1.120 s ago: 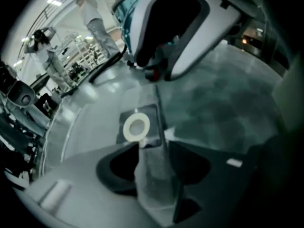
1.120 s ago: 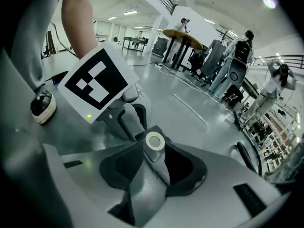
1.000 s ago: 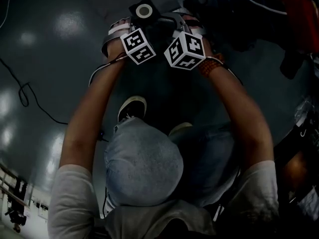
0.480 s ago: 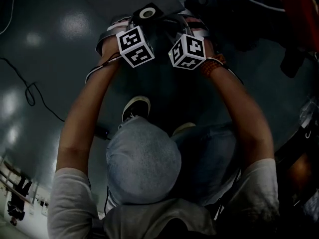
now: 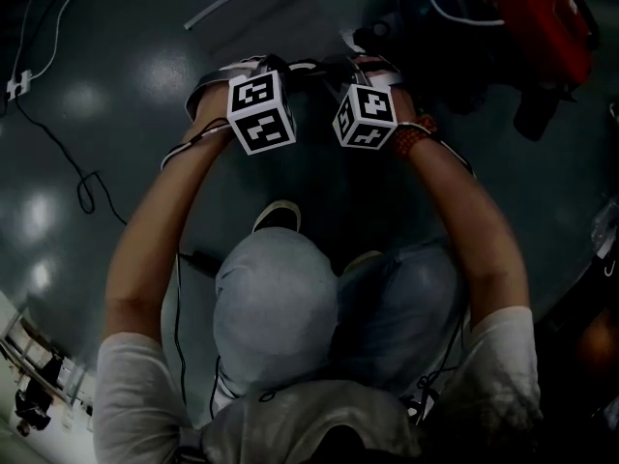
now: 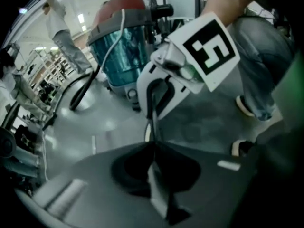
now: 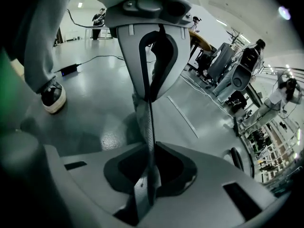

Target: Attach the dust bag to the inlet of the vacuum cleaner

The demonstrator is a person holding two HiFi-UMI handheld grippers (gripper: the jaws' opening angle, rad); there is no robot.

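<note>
Left claw [image 6: 153,145] just been closing, now pinched together on a thin edge of the dust bag [image 7: 144,122]. Seen edge-on there, nothing more than a sliver between the pads.

Right claw [image 7: 151,148] likewise just been closing, clamped on the same grey textured strip. Strip running straight from one claw across to the other, so held at two points, claws near each other and facing.

From the head view: both marker cubes [image 5: 261,112] side by side in front of the knees, forearms stretched forward and down, claw tips hidden under the cubes. Bag held clear of the grey floor [image 5: 97,114], not lying on it.

Grey sheet [image 5: 271,22] just beyond the claws; can't tell whether part of the bag.

Vacuum cleaner [image 6: 118,46], red lid over teal see-through drum, standing on the floor apart from the bag, off to the upper right in the head view. Inlet not made out. Bag not on it.

Black cable [image 5: 87,187] looping across the floor at left. Shoe [image 7: 52,96] planted beside the work area.
</note>
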